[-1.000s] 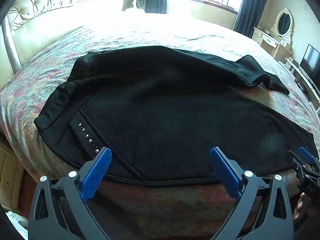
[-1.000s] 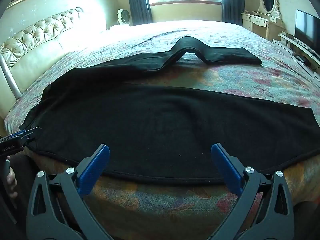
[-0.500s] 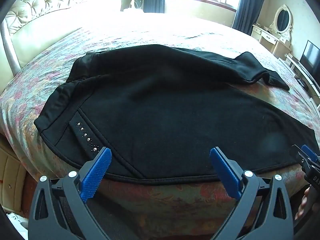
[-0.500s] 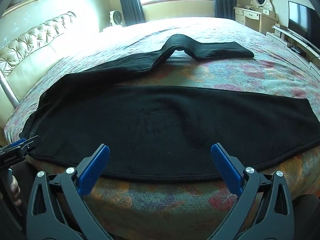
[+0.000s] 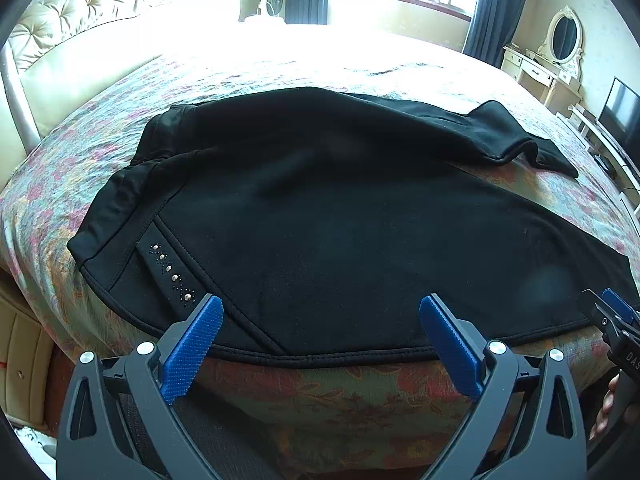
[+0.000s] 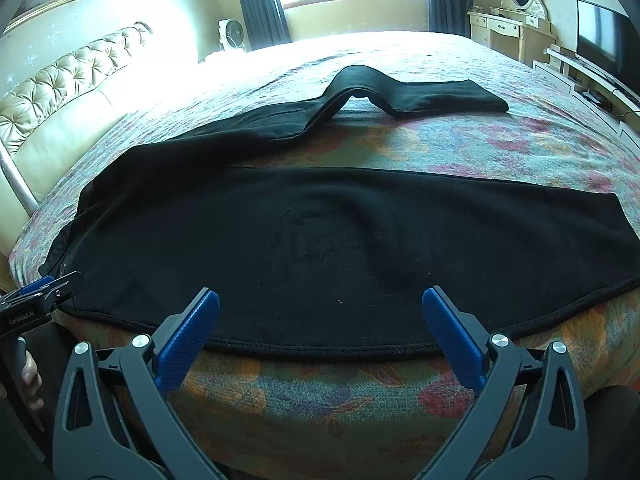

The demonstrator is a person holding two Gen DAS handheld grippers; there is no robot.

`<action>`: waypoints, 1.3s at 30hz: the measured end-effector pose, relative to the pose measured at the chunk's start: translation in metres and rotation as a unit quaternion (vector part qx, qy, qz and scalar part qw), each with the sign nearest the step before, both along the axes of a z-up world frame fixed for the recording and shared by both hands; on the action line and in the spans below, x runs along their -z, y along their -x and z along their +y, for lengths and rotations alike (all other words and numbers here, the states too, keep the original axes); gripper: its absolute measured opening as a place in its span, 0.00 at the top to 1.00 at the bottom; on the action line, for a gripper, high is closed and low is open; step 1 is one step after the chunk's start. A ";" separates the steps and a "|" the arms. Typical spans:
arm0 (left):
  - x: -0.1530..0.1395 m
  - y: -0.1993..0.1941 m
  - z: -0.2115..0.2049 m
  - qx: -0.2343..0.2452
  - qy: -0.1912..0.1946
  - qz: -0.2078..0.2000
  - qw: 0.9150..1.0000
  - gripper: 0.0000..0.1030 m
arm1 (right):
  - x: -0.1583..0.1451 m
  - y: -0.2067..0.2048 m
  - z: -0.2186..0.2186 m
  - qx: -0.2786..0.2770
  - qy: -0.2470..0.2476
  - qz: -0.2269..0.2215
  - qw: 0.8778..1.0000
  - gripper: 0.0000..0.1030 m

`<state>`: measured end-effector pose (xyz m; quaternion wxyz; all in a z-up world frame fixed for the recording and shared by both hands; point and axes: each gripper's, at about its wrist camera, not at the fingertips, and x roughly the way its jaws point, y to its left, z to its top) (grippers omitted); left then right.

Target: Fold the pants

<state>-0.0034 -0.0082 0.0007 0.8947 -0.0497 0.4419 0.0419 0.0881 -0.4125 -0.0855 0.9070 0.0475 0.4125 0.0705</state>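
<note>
Black pants (image 5: 320, 216) lie spread on the bed, waistband to the left, with a studded strip (image 5: 172, 274) near the front edge. The near leg (image 6: 340, 248) lies flat along the bed's front edge. The far leg (image 6: 400, 94) is rumpled and humped further back. My left gripper (image 5: 320, 330) is open and empty, just in front of the pants' near seam by the waist. My right gripper (image 6: 320, 326) is open and empty, in front of the near leg's seam. Each gripper shows at the edge of the other's view.
The bed has a floral cover (image 6: 480, 140) and a tufted cream headboard (image 5: 80, 20) on the left. A dresser with an oval mirror (image 6: 516, 20) and a TV (image 6: 600, 48) stand at the right. A fan (image 5: 272, 0) stands by the window.
Both grippers have risen and eased slightly back from the bed edge, so more of the pants shows. Both stay open and empty.
</note>
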 end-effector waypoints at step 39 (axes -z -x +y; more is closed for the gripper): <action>0.002 -0.001 -0.004 0.004 -0.001 0.009 1.000 0.04 | 0.001 0.000 -0.002 0.003 -0.004 0.008 1.000 0.02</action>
